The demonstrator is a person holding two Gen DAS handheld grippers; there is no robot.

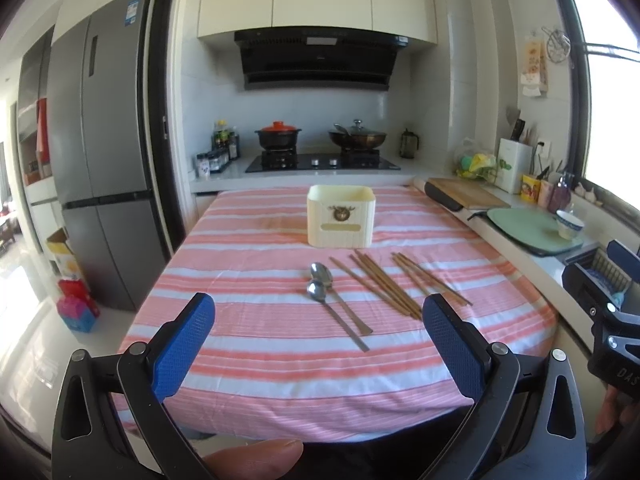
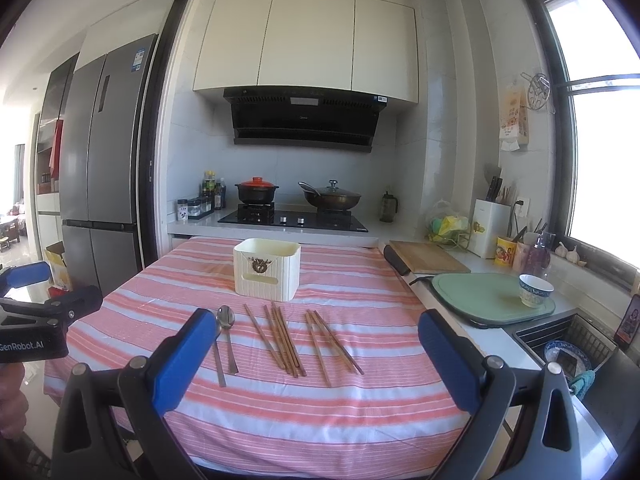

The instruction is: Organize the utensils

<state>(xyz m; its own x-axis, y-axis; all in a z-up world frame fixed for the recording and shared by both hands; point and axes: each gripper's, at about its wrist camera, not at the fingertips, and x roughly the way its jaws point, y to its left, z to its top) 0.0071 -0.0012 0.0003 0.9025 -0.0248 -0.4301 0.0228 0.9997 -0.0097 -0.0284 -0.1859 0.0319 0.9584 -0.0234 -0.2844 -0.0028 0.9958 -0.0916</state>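
Here the left gripper (image 1: 319, 322) hangs above the near edge of a table with its blue, cross-hatched fingers (image 1: 184, 346) spread wide and nothing between them. The right gripper (image 2: 317, 338) is likewise wide open and empty, its textured pads (image 2: 450, 364) framing the same table.

A soft cloth (image 1: 248, 264) in pink and white stripes covers the table. On it lie two metal spoons (image 1: 320, 276), side by side and overlapping, with shiny oval bowls pointing away and long flat handles running toward the near edge. Just right of them, thin brown wooden chopsticks (image 1: 386, 282) lie loose in two uneven bunches, splayed slightly.

Behind the utensils, farther from the grippers, stands a cream plastic box (image 1: 341, 222), rounded at the corners, open at the top, with ribbed walls, a slot and a small brown emblem on its front.

On the counter to the right rest a wooden cutting board (image 2: 428, 258), a flat green board (image 2: 484, 298) and a blue-patterned china bowl (image 2: 535, 290).
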